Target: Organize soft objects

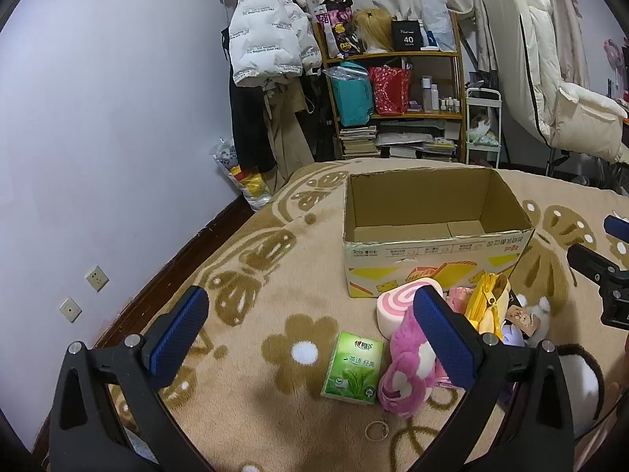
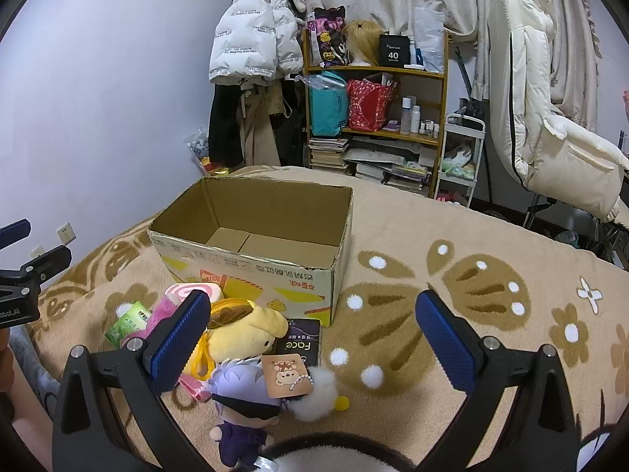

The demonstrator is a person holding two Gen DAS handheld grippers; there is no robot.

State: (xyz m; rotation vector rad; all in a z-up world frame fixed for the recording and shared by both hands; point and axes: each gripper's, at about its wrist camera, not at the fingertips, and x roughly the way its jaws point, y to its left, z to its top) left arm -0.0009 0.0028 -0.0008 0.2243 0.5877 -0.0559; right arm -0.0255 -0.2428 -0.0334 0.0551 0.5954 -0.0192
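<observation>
An open, empty cardboard box (image 1: pixel 432 244) (image 2: pixel 251 271) stands on the beige flowered blanket (image 1: pixel 255 314). In front of it lies a heap of soft things: a green tissue pack (image 1: pixel 352 367) (image 2: pixel 127 320), a pink plush (image 1: pixel 407 369), a pink swirl cushion (image 1: pixel 397 303) (image 2: pixel 196 289), a yellow plush (image 2: pixel 245 332), a purple-haired doll (image 2: pixel 243 405), a white pompom (image 2: pixel 314 397) and a dark "Face" pack (image 2: pixel 300 340). My left gripper (image 1: pixel 310 338) hovers open above the tissue pack. My right gripper (image 2: pixel 314 342) is open above the doll and pompom, holding nothing.
A wall (image 1: pixel 98 118) with sockets runs along the bed's left side. Behind the bed stand a cluttered wooden shelf (image 1: pixel 393 90), hanging coats (image 1: pixel 267 27), a white cart (image 1: pixel 483 126) and a chair draped with a cream jacket (image 1: pixel 558 90). A keyring (image 1: pixel 375 430) lies on the blanket.
</observation>
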